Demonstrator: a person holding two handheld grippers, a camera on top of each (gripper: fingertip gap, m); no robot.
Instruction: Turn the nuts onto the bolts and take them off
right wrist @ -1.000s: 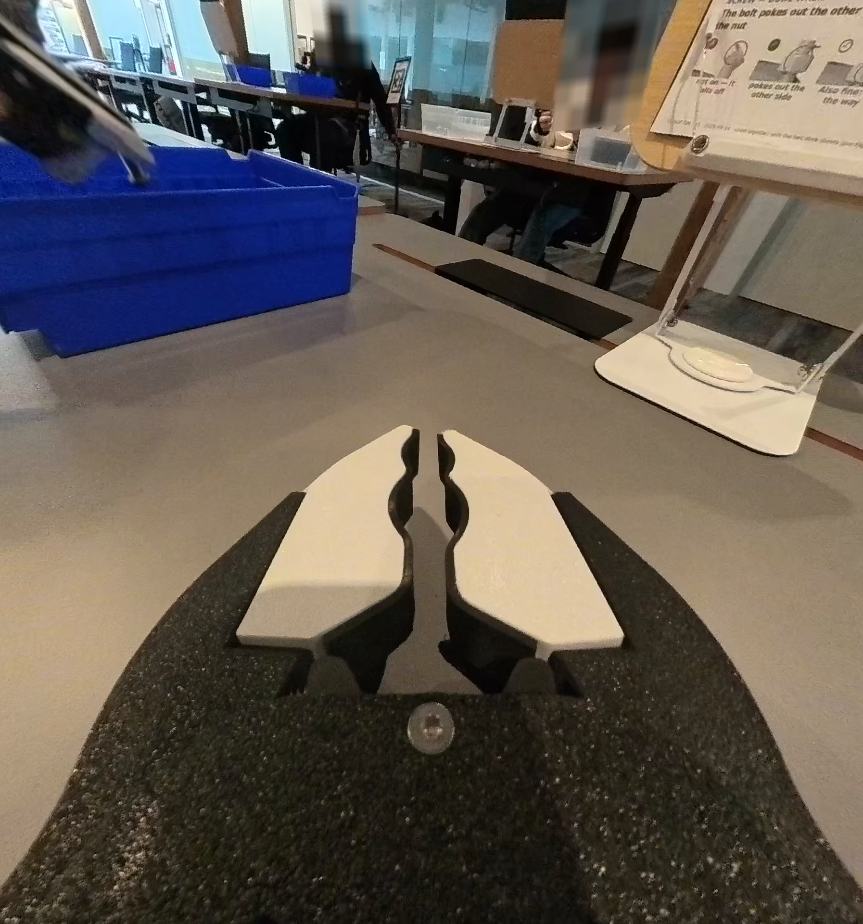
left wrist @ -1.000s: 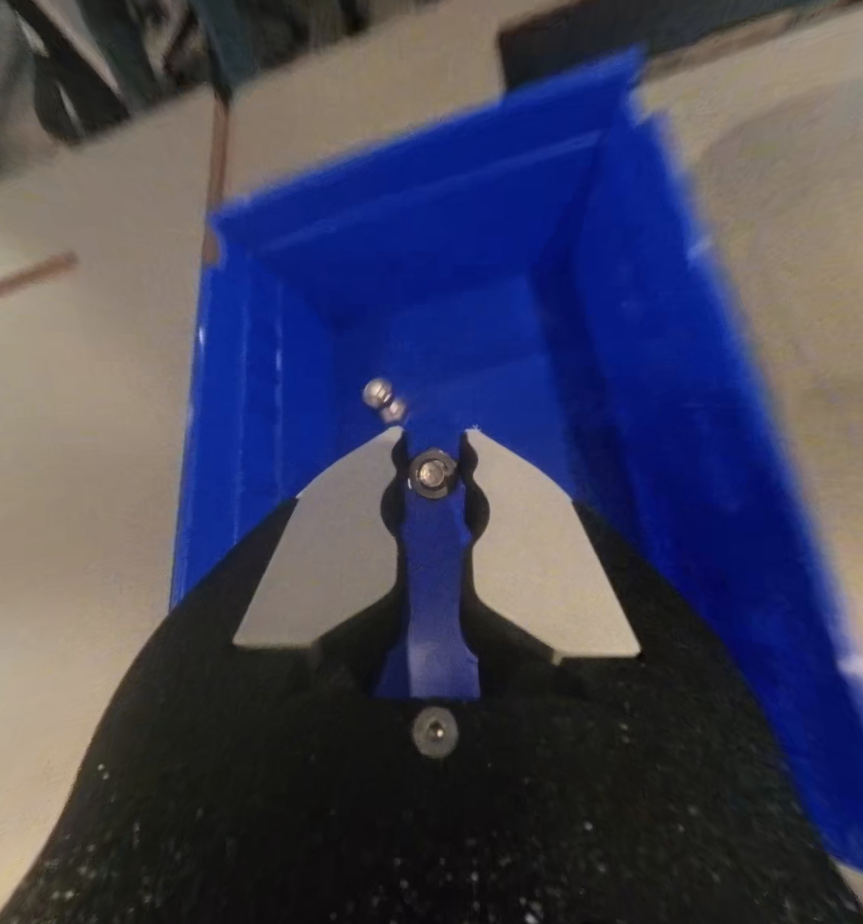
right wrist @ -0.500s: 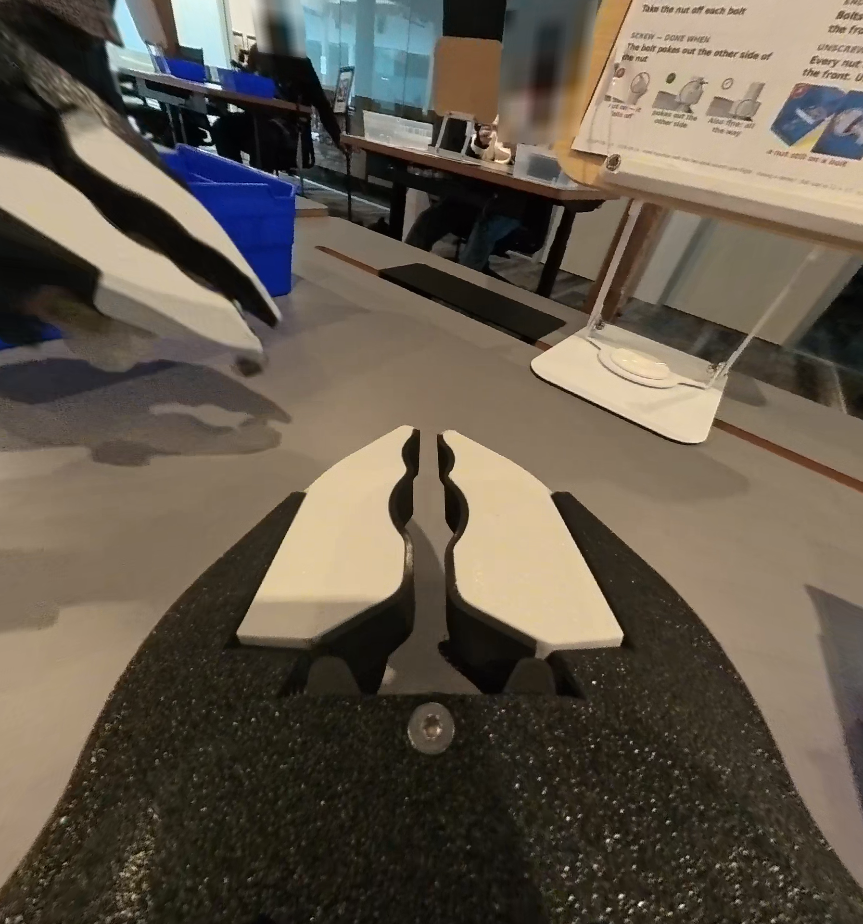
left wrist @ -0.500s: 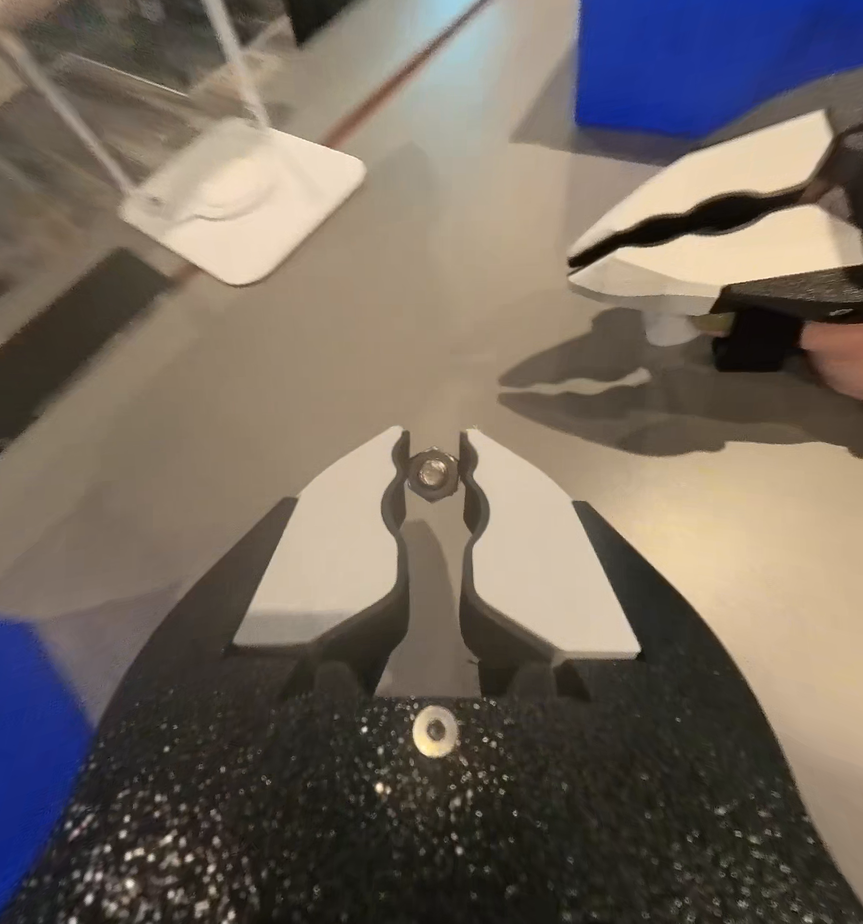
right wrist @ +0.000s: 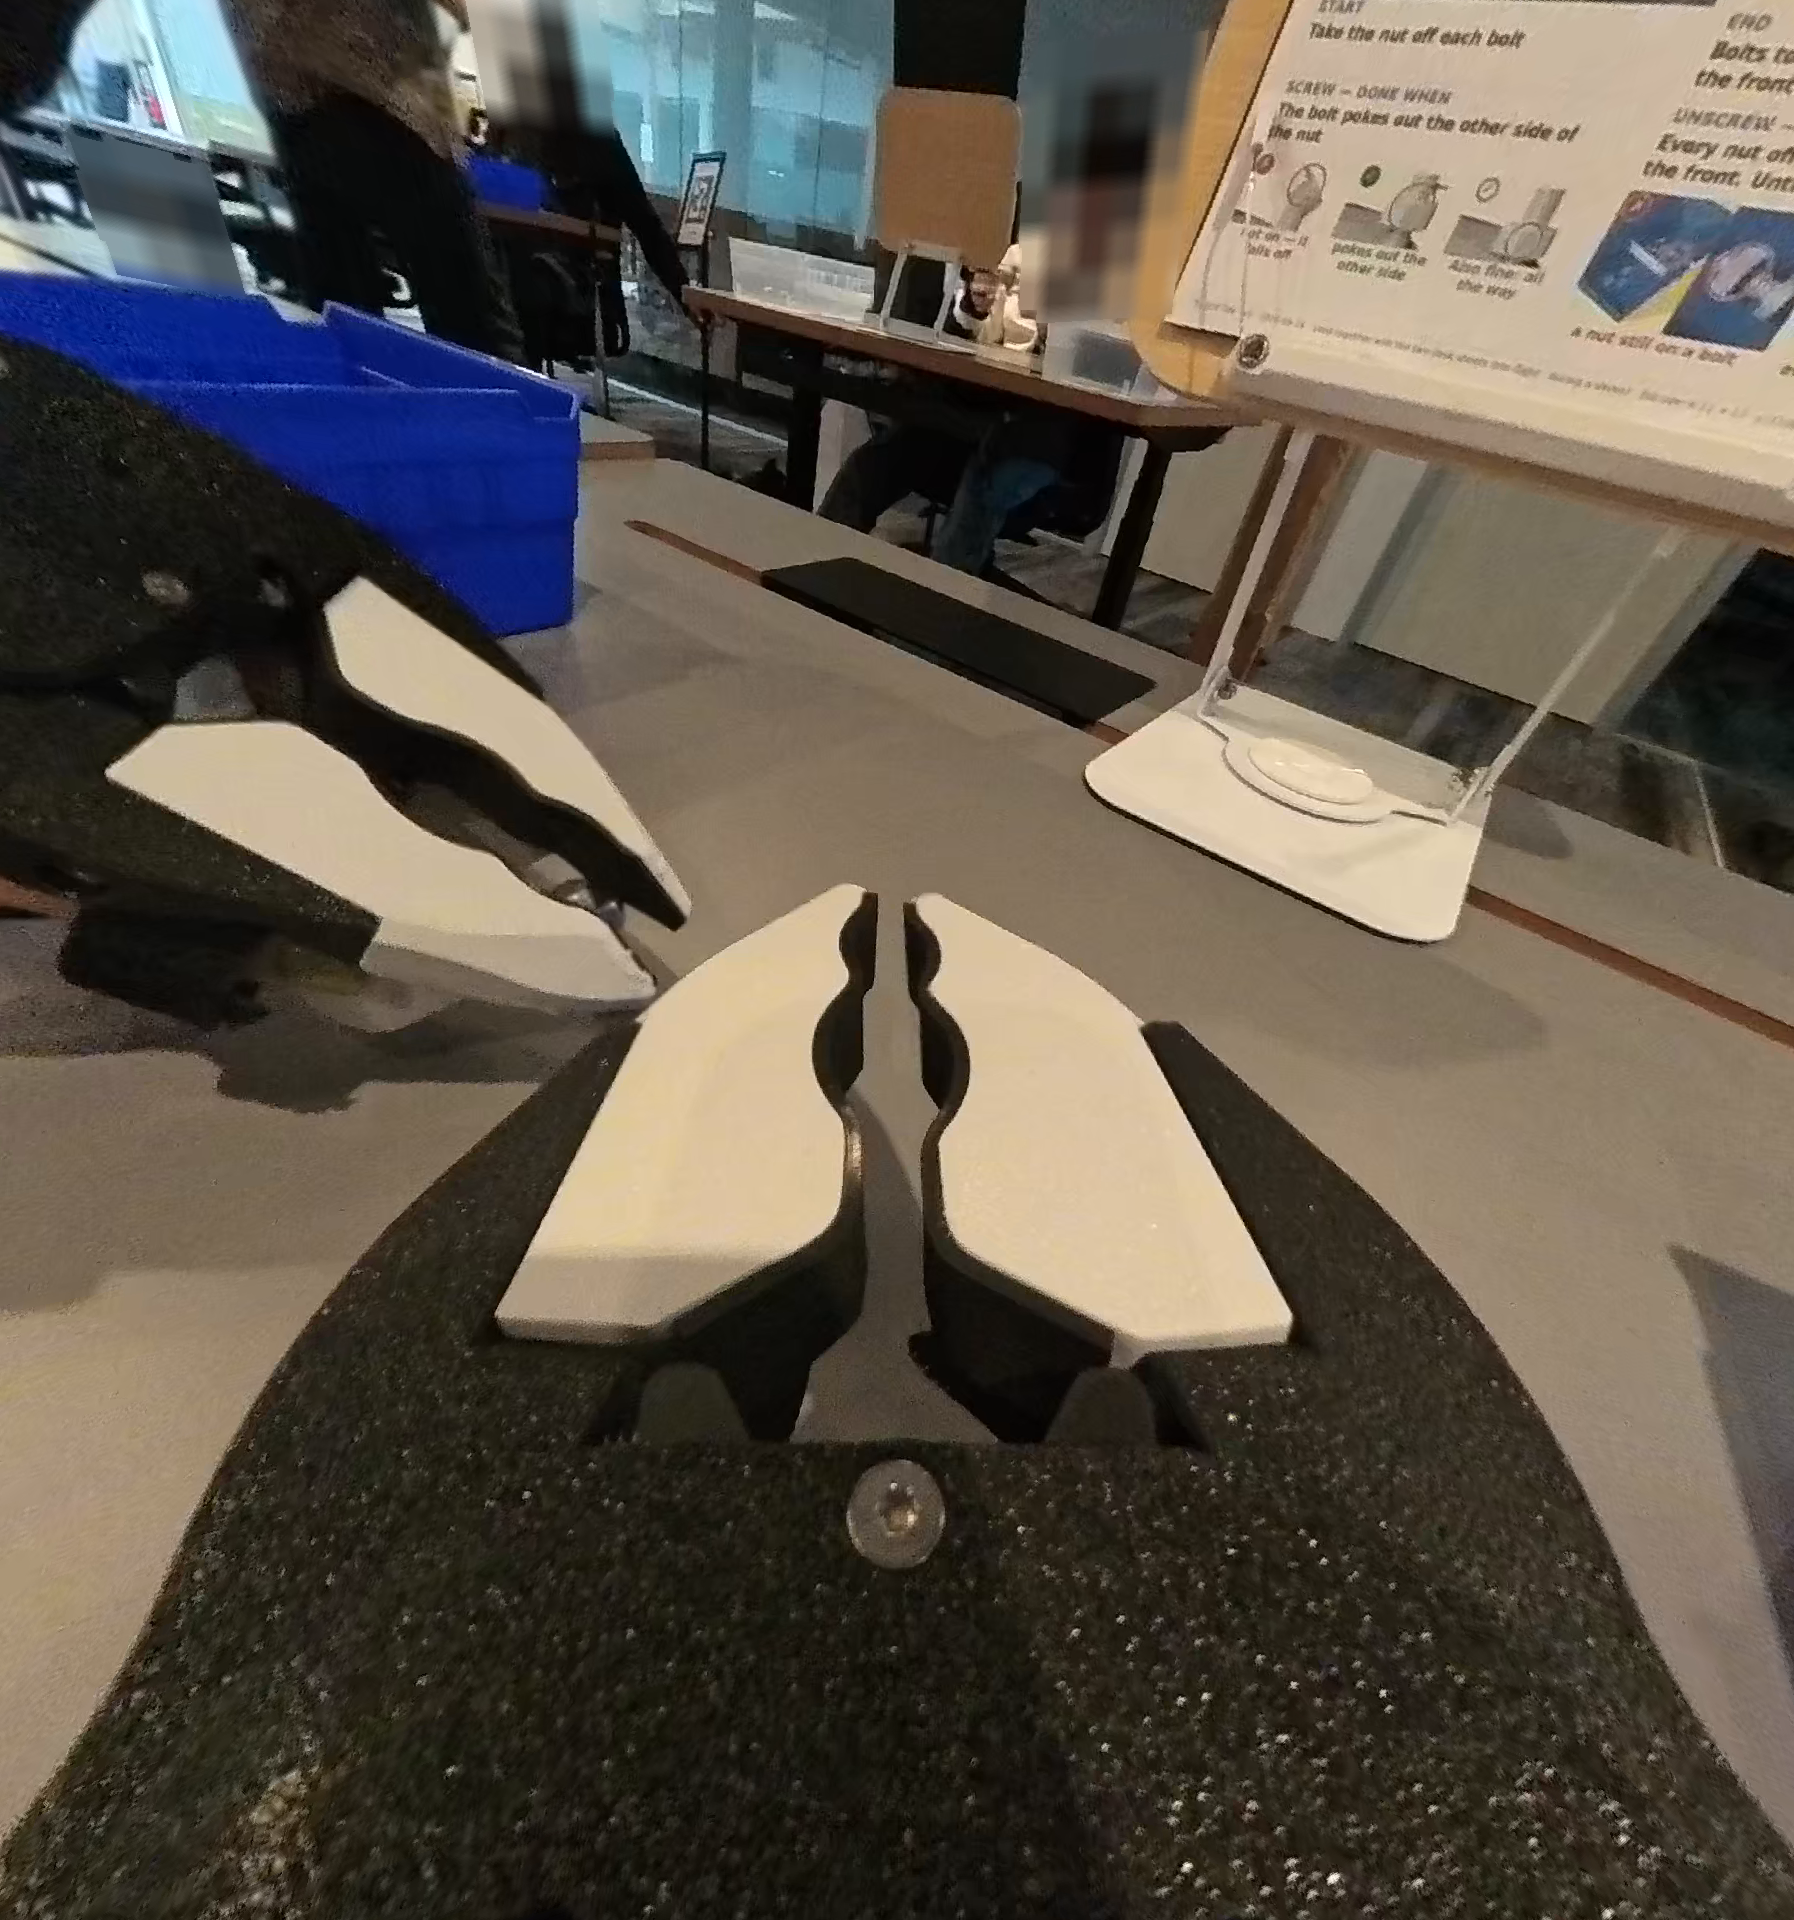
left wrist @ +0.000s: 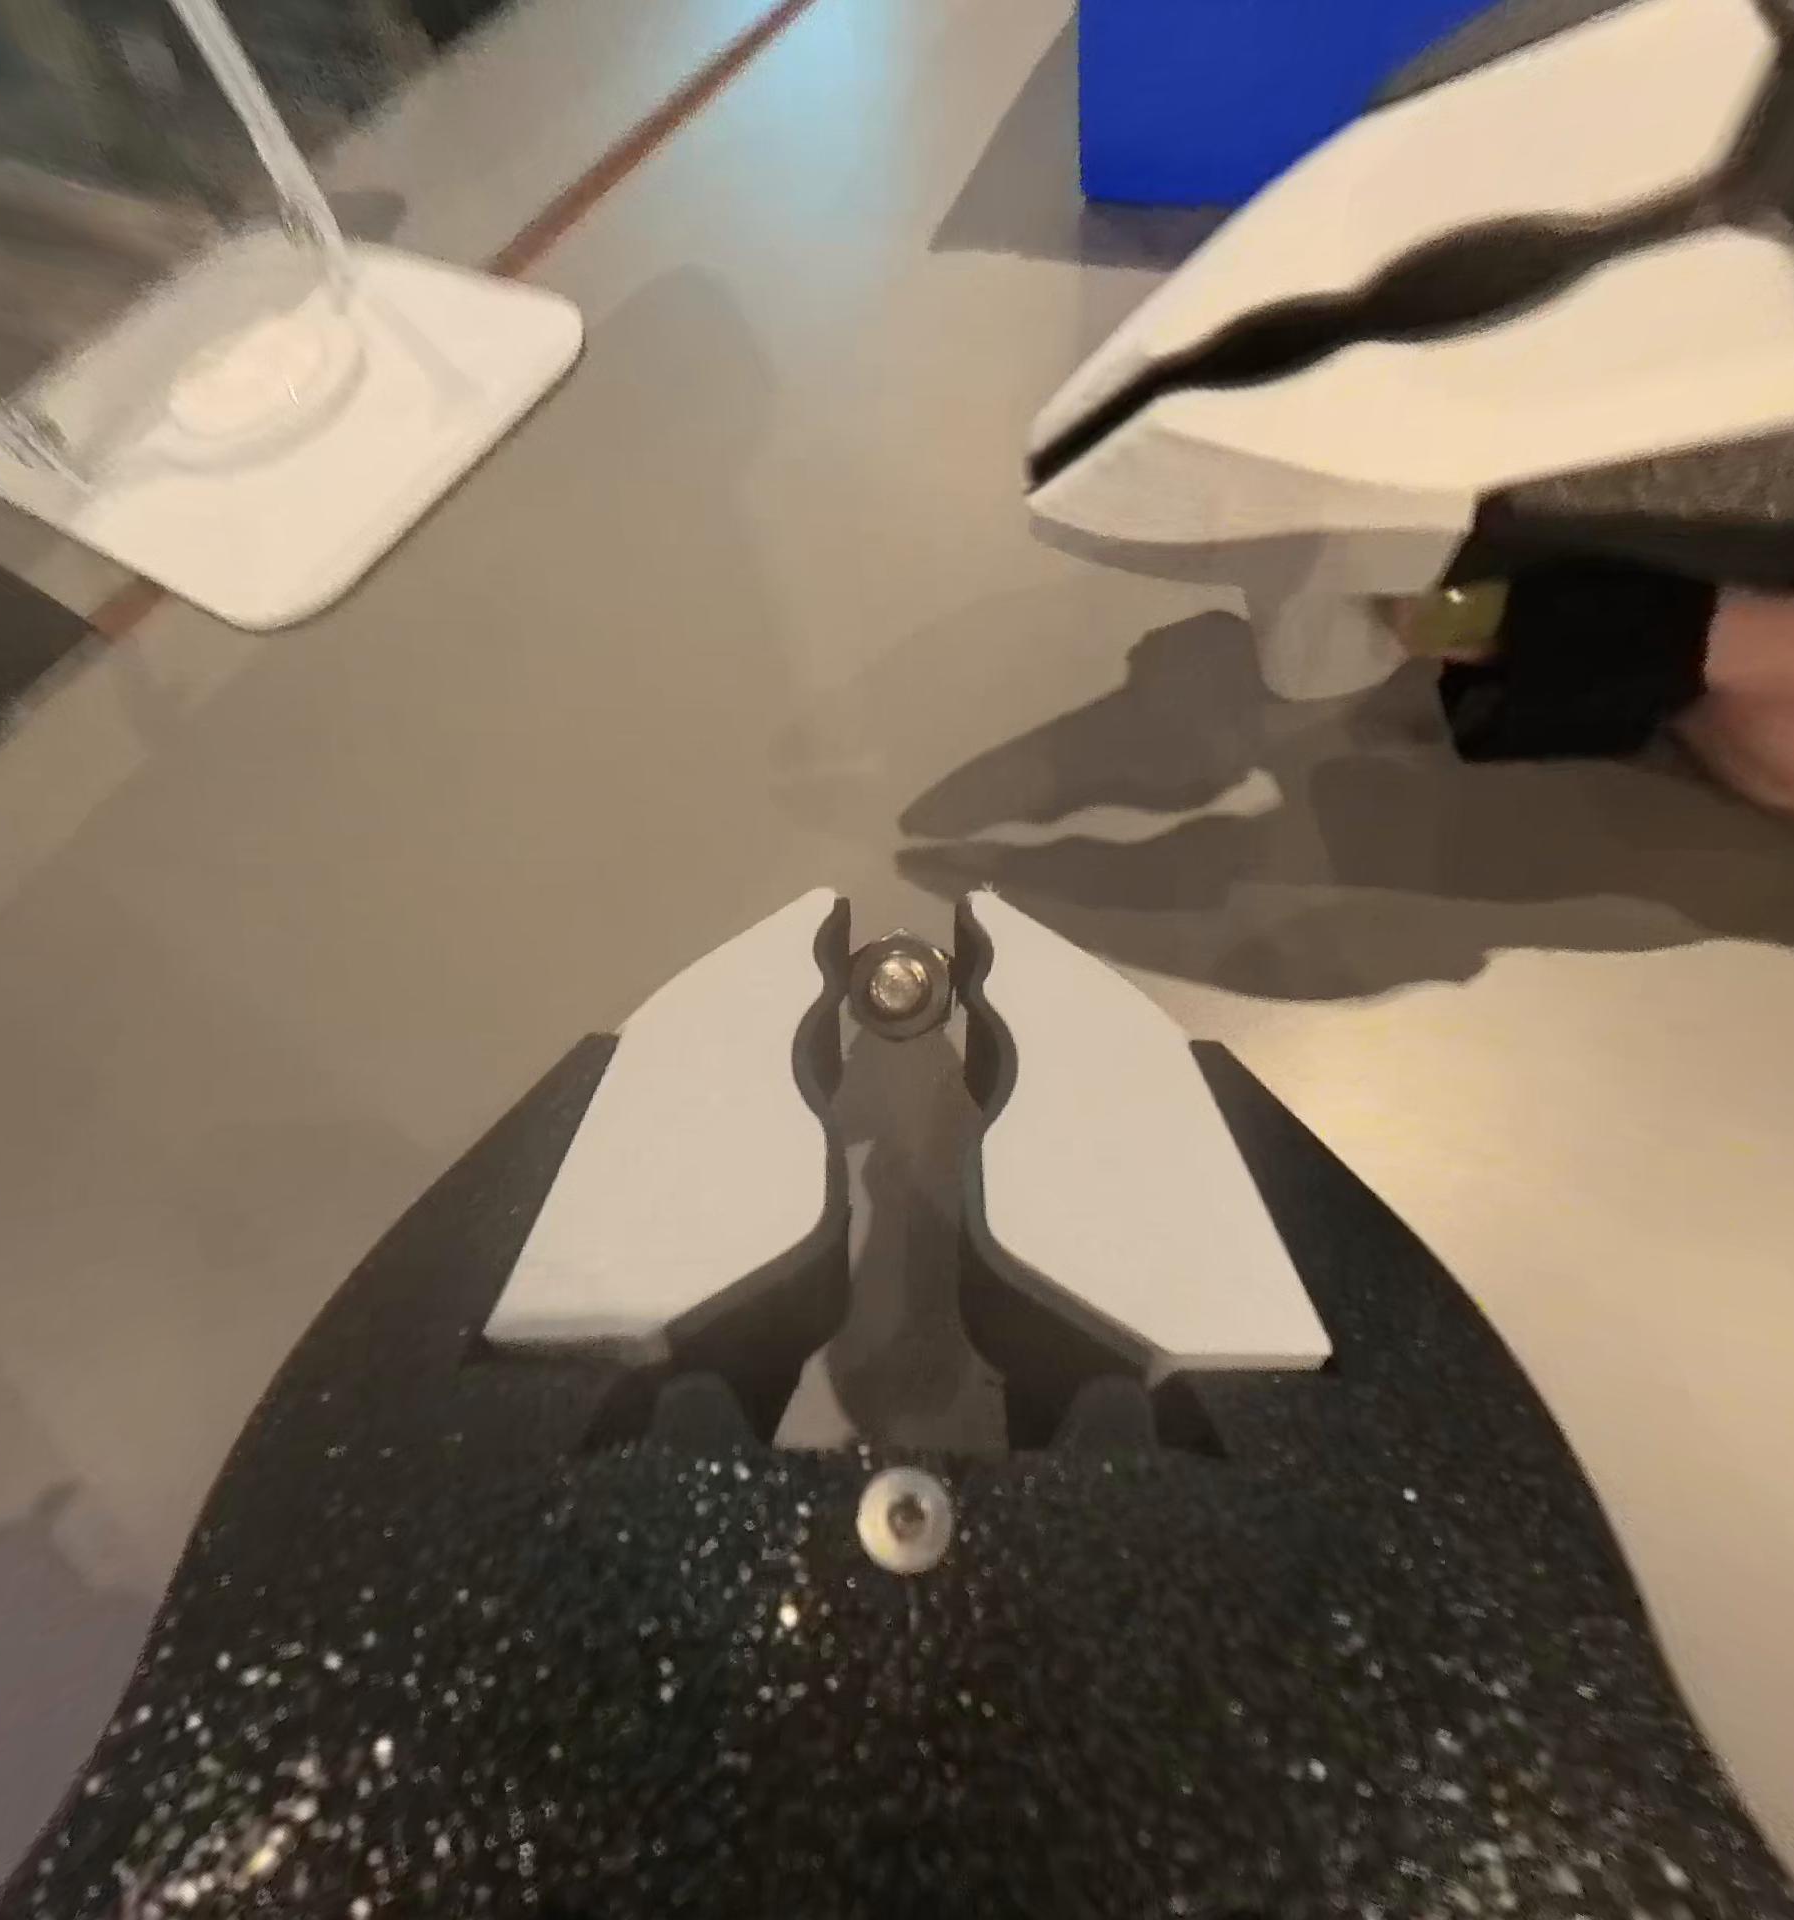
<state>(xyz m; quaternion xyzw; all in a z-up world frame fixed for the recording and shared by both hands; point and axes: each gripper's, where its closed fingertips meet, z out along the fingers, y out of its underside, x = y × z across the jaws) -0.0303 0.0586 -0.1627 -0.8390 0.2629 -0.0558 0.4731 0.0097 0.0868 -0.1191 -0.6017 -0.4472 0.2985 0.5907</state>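
Grey matte tabletop (left wrist: 373, 883) is lying below: left gripper (left wrist: 903, 920) is clenching a small steel nut-and-bolt (left wrist: 898, 985); right gripper (right wrist: 891, 914), at two o'clock, is sitting nearly closed, empty.

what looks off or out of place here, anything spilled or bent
Nothing stands out. The left tongs are shut on a bolt with a nut on it, held squarely at the tips above the grey table. The right tongs are shut and hold nothing. The white stand sits flat, the blue bin upright.
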